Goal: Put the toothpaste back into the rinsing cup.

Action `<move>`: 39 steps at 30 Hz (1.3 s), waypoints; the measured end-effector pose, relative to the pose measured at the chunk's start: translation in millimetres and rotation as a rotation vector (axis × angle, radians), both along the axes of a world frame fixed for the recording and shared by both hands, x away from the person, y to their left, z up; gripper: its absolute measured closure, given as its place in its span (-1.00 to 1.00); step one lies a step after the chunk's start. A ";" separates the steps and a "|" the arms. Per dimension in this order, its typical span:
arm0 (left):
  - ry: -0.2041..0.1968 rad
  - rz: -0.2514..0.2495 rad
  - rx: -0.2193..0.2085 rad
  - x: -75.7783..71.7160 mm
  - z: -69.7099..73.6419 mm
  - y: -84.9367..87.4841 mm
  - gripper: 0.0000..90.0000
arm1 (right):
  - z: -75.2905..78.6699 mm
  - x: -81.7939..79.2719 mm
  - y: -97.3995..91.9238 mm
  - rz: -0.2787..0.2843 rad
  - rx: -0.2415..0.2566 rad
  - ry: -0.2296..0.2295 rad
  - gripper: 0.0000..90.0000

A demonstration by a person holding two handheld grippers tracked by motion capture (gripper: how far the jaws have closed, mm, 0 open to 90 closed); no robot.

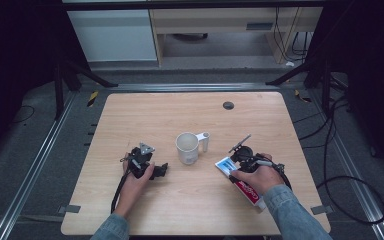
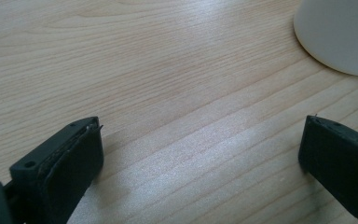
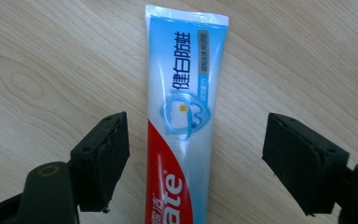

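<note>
Right gripper [image 3: 196, 161], jaws wide, straddles a toothpaste tube [image 3: 184, 126] lying flat, near right on the surface [image 1: 145, 112]; closing off-centre could skid it; left gripper [image 2: 200, 154] wide, empty, beside a white mug [image 1: 187, 148].

Light wood-grain table [image 1: 190, 200], rounded corners, dark round grommet [image 1: 228, 105] near far edge. Directly on it: white mug [image 1: 187, 148] at centre, handle pointing right; red-white-blue toothpaste tube [image 3: 186, 116] lying flat, right of the mug, well apart.

mugs: 1 [image 1: 188, 148] | toothpaste tubes: 1 [image 3: 185, 121] | tongs: 2 [image 1: 152, 170] [image 1: 240, 150]
</note>
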State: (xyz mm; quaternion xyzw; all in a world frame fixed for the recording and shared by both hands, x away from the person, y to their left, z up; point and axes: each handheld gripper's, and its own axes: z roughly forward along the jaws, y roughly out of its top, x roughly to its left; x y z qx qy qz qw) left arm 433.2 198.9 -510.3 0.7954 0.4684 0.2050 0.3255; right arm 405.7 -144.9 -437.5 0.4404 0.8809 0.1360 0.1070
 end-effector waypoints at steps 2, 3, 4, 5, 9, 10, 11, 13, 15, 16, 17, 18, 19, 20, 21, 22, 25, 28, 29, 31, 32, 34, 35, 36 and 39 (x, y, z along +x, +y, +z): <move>0.000 -0.002 0.000 0.2 0.0 0.1 -1.00 | -2.3 1.8 5.2 0.006 0.003 0.009 -0.48; 0.001 -0.004 0.000 0.2 0.0 0.2 -1.00 | -3.1 2.4 7.0 0.011 0.004 0.012 -0.48; 0.001 -0.004 0.000 0.2 0.0 0.2 -1.00 | -3.1 2.4 7.0 0.011 0.004 0.012 -0.48; 0.000 -0.004 0.000 0.3 0.0 0.2 -1.00 | -4.7 3.0 9.9 0.015 -0.002 0.018 -0.46; -0.001 -0.008 0.001 1.7 0.0 0.6 -1.00 | -7.9 5.2 13.7 0.015 -0.012 0.028 -0.45; -0.001 -0.008 0.001 1.7 0.0 0.6 -1.00 | -7.9 5.2 13.7 0.015 -0.012 0.028 -0.45; -0.002 -0.008 0.001 1.8 0.0 0.6 -1.00 | -9.2 6.0 14.5 0.011 -0.011 0.032 -0.44; -0.001 -0.008 0.001 1.8 0.0 0.6 -1.00 | -11.3 7.3 14.8 0.013 -0.023 0.039 -0.44; -0.002 -0.008 0.001 2.0 0.0 0.6 -1.00 | -14.6 9.7 12.9 0.000 -0.032 0.049 -0.44; -0.001 -0.008 0.001 2.0 0.0 0.6 -1.00 | -14.6 9.7 12.9 0.000 -0.032 0.049 -0.44; -0.001 -0.008 0.001 2.1 0.0 0.6 -1.00 | -17.9 11.4 11.0 -0.008 -0.035 0.060 -0.43; -0.001 -0.008 0.000 2.1 0.0 0.6 -1.00 | -17.9 11.4 11.0 -0.008 -0.035 0.060 -0.43; -0.001 -0.008 0.000 2.1 0.0 0.6 -1.00 | -22.6 13.0 10.5 -0.013 -0.028 0.078 -0.42; -0.001 -0.008 0.001 2.1 0.0 0.7 -1.00 | -24.8 14.5 9.7 -0.008 -0.024 0.079 -0.42; -0.001 -0.009 0.001 2.1 0.0 0.7 -1.00 | -24.8 14.5 9.7 -0.008 -0.024 0.079 -0.42; -0.001 -0.009 0.001 2.1 0.0 0.7 -1.00 | -26.2 15.4 10.2 -0.017 -0.018 0.086 -0.42; -0.001 -0.009 0.000 2.4 -0.1 0.7 -1.00 | -30.0 18.2 12.0 -0.013 -0.020 0.093 -0.39; -0.001 -0.011 0.000 2.6 0.0 0.8 -1.00 | -32.0 19.9 12.5 -0.014 -0.027 0.099 -0.36; -0.001 -0.011 0.000 2.6 0.0 0.8 -1.00 | -32.7 21.0 11.9 -0.019 -0.027 0.104 -0.34; -0.001 -0.011 0.000 2.7 0.0 0.8 -1.00 | -32.9 21.4 11.2 -0.020 -0.024 0.108 -0.33; -0.001 -0.011 0.000 2.7 0.0 0.8 -1.00 | -32.9 21.5 11.0 -0.025 -0.023 0.109 -0.31; -0.001 -0.011 0.000 2.7 0.0 0.8 -1.00 | -32.6 22.1 10.6 -0.029 -0.017 0.114 -0.27; -0.001 -0.012 0.000 2.7 0.0 0.8 -1.00 | -32.9 22.4 10.4 -0.031 -0.018 0.114 -0.25; -0.001 -0.012 0.000 2.7 0.0 0.8 -1.00 | -33.1 22.8 10.2 -0.030 -0.016 0.118 -0.23; 0.000 -0.012 0.000 2.9 0.0 0.8 -1.00 | -33.7 23.7 10.0 -0.028 -0.016 0.120 -0.19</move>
